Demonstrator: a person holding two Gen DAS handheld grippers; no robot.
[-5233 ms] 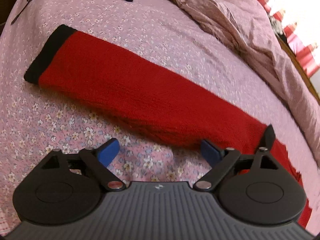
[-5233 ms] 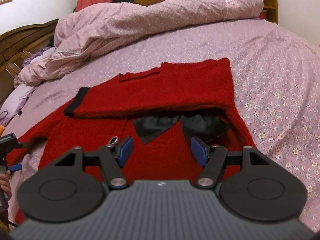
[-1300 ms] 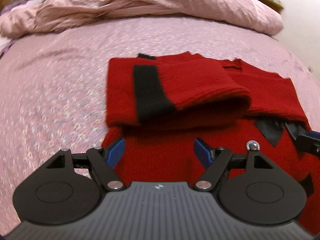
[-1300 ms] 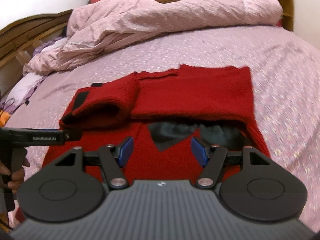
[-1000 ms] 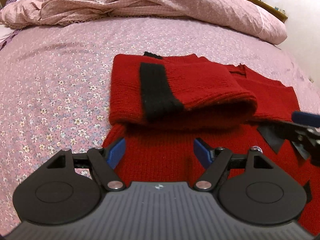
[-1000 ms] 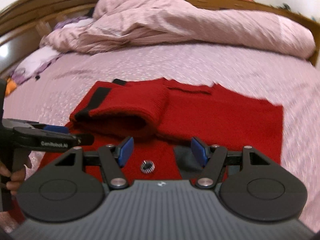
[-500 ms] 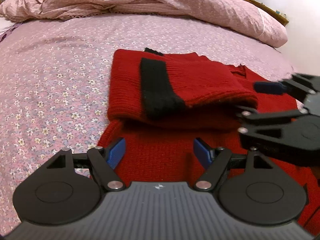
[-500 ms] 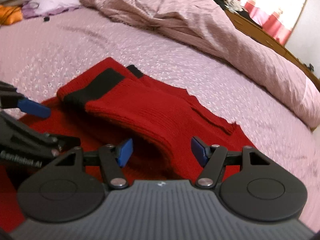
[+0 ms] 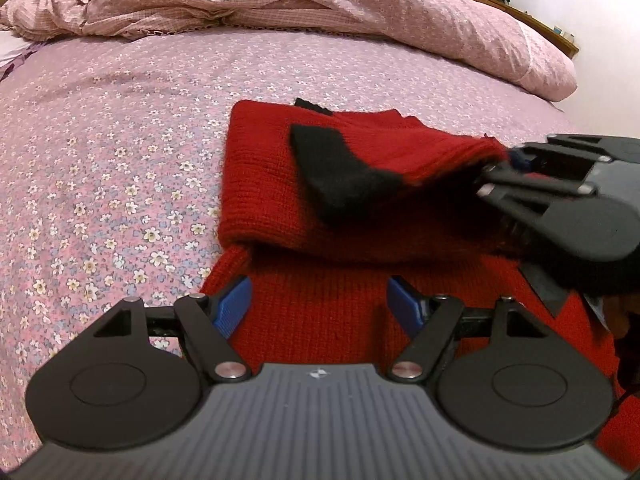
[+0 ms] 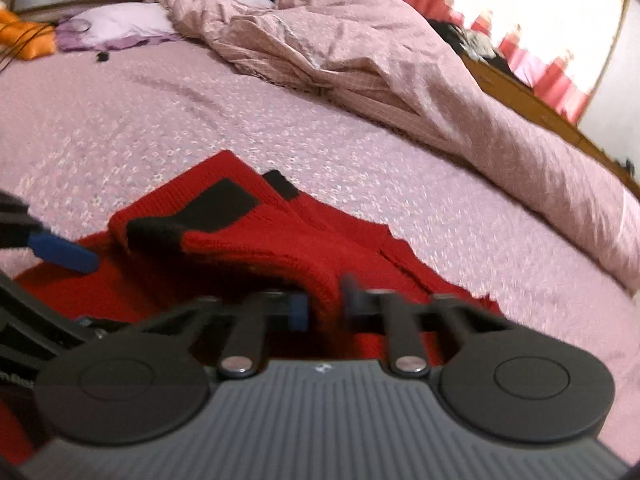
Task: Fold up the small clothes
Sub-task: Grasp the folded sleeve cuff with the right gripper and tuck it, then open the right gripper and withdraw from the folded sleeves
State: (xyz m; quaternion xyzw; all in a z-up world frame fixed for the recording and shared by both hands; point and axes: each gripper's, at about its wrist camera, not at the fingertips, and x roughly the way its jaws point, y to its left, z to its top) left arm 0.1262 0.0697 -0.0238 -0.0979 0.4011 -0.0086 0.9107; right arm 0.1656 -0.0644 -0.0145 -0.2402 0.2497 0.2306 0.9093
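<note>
A red knit sweater [image 9: 352,292] lies on the flowered bedsheet [image 9: 100,152]. Its sleeve with a black cuff [image 9: 340,172] is folded over the body. My left gripper [image 9: 318,304] is open and empty, low over the sweater's near left part. My right gripper [image 10: 324,306] is shut on the folded sleeve's fold [image 10: 316,276] and lifts it a little. In the left wrist view the right gripper [image 9: 516,160] comes in from the right at the sleeve's end. In the right wrist view a blue fingertip [image 10: 64,256] of the left gripper shows at the left.
A crumpled pink duvet [image 9: 320,4] lies across the far side of the bed, also in the right wrist view [image 10: 380,64]. A purple pillow [image 10: 116,24] and an orange thing [image 10: 24,40] lie at the far left. A wooden bed frame [image 10: 532,100] runs behind.
My right gripper moved in to the folded sleeve and shut on its fold, lifting it so the cuff tilts. My left gripper stayed open and almost still.
</note>
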